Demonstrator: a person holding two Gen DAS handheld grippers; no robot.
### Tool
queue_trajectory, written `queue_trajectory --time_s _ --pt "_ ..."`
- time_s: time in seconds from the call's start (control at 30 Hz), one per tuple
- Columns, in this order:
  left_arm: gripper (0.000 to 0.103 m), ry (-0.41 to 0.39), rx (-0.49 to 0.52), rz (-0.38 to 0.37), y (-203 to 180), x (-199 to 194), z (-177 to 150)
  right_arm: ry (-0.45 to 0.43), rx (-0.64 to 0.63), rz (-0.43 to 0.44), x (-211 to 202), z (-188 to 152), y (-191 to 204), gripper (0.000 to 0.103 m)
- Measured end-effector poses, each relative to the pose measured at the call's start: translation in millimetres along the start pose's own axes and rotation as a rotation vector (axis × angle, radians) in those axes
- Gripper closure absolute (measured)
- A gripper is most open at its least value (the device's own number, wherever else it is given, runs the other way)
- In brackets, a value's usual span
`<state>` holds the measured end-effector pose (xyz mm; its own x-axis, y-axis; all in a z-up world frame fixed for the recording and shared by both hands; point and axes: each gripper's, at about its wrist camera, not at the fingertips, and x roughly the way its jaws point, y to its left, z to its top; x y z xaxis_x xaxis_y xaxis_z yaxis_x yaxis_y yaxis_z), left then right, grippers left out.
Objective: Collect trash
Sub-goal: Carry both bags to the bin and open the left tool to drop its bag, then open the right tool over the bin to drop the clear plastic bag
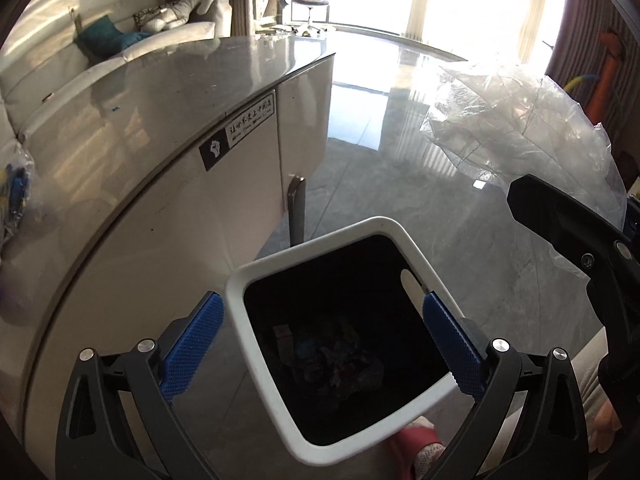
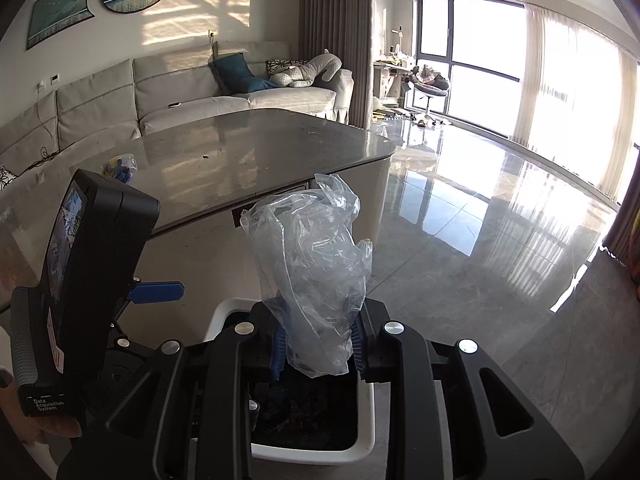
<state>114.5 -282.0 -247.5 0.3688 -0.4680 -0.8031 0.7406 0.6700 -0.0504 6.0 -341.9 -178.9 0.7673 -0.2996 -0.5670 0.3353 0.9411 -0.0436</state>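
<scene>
At nine o'clock in the left wrist view, a small packet with blue and yellow (image 1: 14, 192) lying on the grey table (image 1: 132, 92), well apart from everything else. At six o'clock, left gripper (image 1: 322, 344) spread wide and holding nothing, hanging above the white-rimmed trash bin (image 1: 256, 344) with dark litter at the bottom. At two o'clock, crumpled clear plastic bag (image 1: 516, 120) up in the air beside the black body of the other tool. In the right wrist view, right gripper (image 2: 318, 344) pinching the lower part of that bag (image 2: 308, 256), directly over the bin (image 2: 218, 322). Probable risk: very light film, so after release possibly clinging to a blue pad or drifting sideways past the rim onto the shiny floor (image 2: 500, 248). Also possible: bag catching on the rim and staying half outside.
</scene>
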Motion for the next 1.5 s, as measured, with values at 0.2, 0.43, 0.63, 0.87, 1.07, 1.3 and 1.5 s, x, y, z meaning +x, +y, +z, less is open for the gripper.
queue_trajectory --time_s 0.2,0.43,0.63,0.87,1.07,1.3,1.5 --pt "0.005 -0.039 -0.013 0.035 8 -10 2 0.006 -0.001 0.006 2 0 1 0.074" --pt "0.005 -0.081 -0.018 0.127 18 -22 0 0.026 -0.009 0.020 7 0 0 0.073" --pt "0.005 -0.121 -0.021 0.197 31 -36 -4 0.055 -0.032 0.032 12 -4 6 0.073" --pt "0.005 -0.151 -0.055 0.213 44 -47 -5 0.088 -0.054 0.039 14 -10 14 0.070" --pt "0.005 -0.157 -0.090 0.211 55 -52 -3 0.128 -0.126 0.019 21 -22 26 0.070" --pt "0.005 -0.170 -0.111 0.218 69 -58 -2 0.261 -0.153 -0.008 44 -33 26 0.004" --pt "0.005 -0.183 -0.120 0.225 72 -61 -4 0.160 -0.114 -0.012 28 -21 19 0.004"
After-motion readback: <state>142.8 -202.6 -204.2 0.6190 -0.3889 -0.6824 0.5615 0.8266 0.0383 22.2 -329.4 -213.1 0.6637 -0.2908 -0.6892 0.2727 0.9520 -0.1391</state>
